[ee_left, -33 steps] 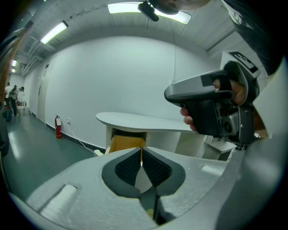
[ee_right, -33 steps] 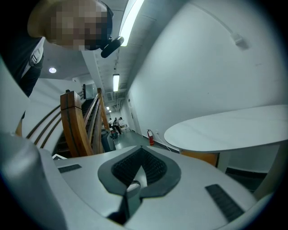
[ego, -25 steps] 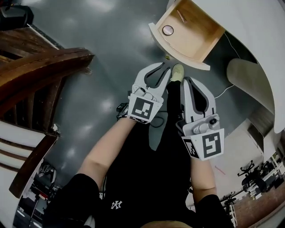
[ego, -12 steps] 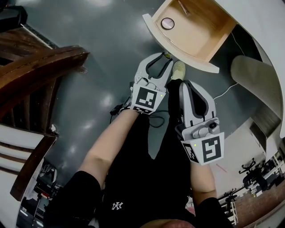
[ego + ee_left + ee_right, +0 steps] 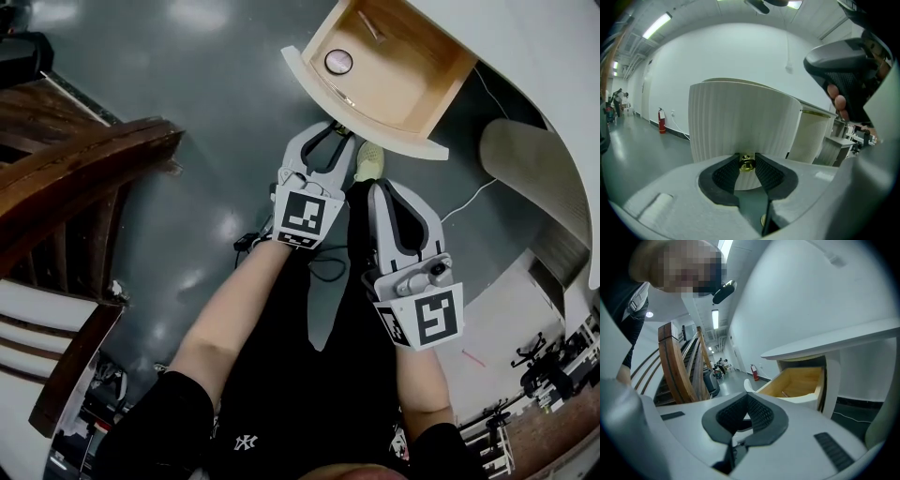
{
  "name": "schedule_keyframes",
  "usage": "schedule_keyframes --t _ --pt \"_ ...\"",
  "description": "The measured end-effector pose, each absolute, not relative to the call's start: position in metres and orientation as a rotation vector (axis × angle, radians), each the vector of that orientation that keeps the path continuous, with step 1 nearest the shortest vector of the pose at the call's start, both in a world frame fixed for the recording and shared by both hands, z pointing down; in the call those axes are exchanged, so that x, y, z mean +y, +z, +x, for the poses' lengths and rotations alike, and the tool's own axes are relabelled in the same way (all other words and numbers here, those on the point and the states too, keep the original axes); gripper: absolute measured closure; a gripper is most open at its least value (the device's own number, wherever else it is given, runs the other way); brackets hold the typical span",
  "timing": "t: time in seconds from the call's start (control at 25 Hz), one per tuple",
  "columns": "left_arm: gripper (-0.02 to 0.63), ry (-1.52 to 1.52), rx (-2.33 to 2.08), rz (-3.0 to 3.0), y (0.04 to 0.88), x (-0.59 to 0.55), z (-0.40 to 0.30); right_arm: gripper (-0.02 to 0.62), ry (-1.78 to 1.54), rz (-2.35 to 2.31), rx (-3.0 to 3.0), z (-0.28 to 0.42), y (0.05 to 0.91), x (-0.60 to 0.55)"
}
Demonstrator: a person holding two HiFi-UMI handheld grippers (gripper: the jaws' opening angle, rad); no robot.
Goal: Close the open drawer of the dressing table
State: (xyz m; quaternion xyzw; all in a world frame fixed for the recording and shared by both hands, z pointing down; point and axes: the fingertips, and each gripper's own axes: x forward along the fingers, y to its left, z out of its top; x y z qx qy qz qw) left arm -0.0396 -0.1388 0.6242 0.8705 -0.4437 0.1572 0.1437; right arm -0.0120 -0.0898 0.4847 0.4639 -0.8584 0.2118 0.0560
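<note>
The dressing table's wooden drawer [image 5: 309, 80] stands pulled out at the top of the head view, with a small round object [image 5: 337, 62] inside. My left gripper [image 5: 328, 131] is right at the drawer's ribbed white front [image 5: 740, 122]. Its jaws are open, and the brass knob [image 5: 747, 163] sits between the fingertips of the left gripper [image 5: 747, 157]. My right gripper [image 5: 384, 186] hangs lower and to the right, short of the drawer and holding nothing. In its own view the right gripper [image 5: 747, 397] has its tips together, and the open drawer [image 5: 797, 383] lies ahead to the right.
A dark wooden stair railing [image 5: 75, 178] fills the left side. The white tabletop [image 5: 525, 56] overhangs at the right, with a pale curved piece [image 5: 525, 169] and a white cable [image 5: 469, 197] below it. The person's shoe [image 5: 371, 159] rests on the grey floor beneath the drawer.
The left gripper has closed in on the drawer front and its jaws have spread wider, with the knob now between them. The right gripper has shifted slightly along with it.
</note>
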Motion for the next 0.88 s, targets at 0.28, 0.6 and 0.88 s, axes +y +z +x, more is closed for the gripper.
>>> schedule_keyframes --t 0.28,0.6,0.88 --pt "0.502 0.466 -1.275 2.522 0.622 -0.170 -0.022 0.580 0.633 1.464 -2.568 0.014 0.488 -0.110" --pt "0.503 0.457 -1.274 2.551 0.618 -0.216 -0.001 0.580 0.618 1.503 -2.558 0.037 0.489 -0.138" --pt "0.502 0.418 -1.280 2.578 0.611 -0.250 0.020 0.580 0.605 1.539 -2.550 0.059 0.493 -0.167"
